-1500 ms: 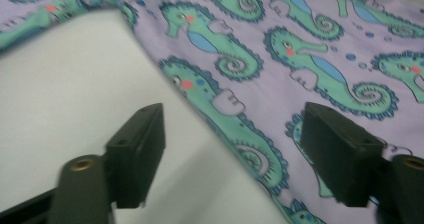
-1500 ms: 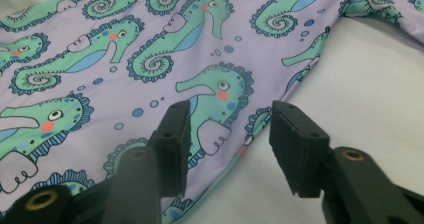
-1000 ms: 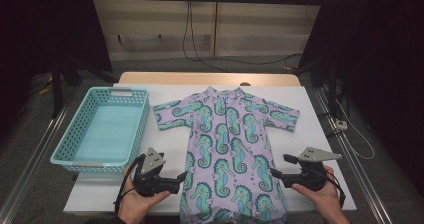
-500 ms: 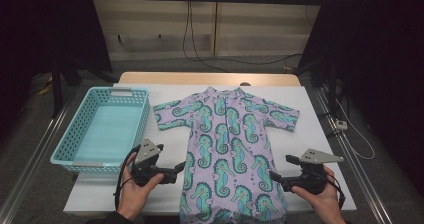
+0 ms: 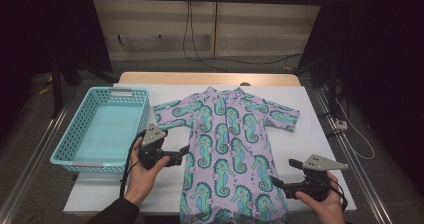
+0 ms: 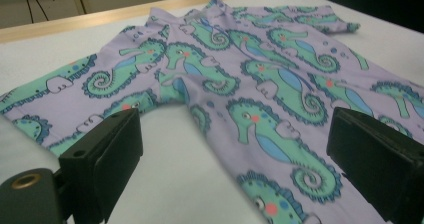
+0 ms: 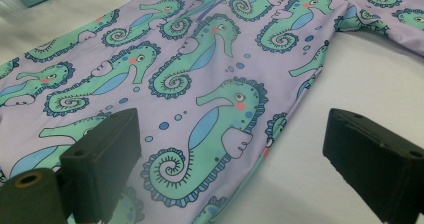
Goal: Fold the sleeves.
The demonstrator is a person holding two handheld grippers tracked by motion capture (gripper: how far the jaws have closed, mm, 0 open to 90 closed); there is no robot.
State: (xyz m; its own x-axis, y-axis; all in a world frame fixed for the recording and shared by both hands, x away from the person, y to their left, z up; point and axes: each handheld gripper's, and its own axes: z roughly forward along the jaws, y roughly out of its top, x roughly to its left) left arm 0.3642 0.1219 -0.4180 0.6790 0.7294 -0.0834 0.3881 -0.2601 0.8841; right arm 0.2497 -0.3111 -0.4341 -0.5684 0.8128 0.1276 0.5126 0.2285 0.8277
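The seahorse shirt (image 5: 227, 149) lies flat mid-frame, probably ready for folding. The left gripper (image 5: 181, 153) and right gripper (image 5: 278, 182) hang wide apart at its sides, holding nothing.

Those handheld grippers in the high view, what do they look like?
Each is a black pistol-like tool with two blocky black jaws. The left gripper and right gripper each carry a grey three-cornered plate on top, and a black cable loops from the left one. The person's left forearm wears a dark sleeve.
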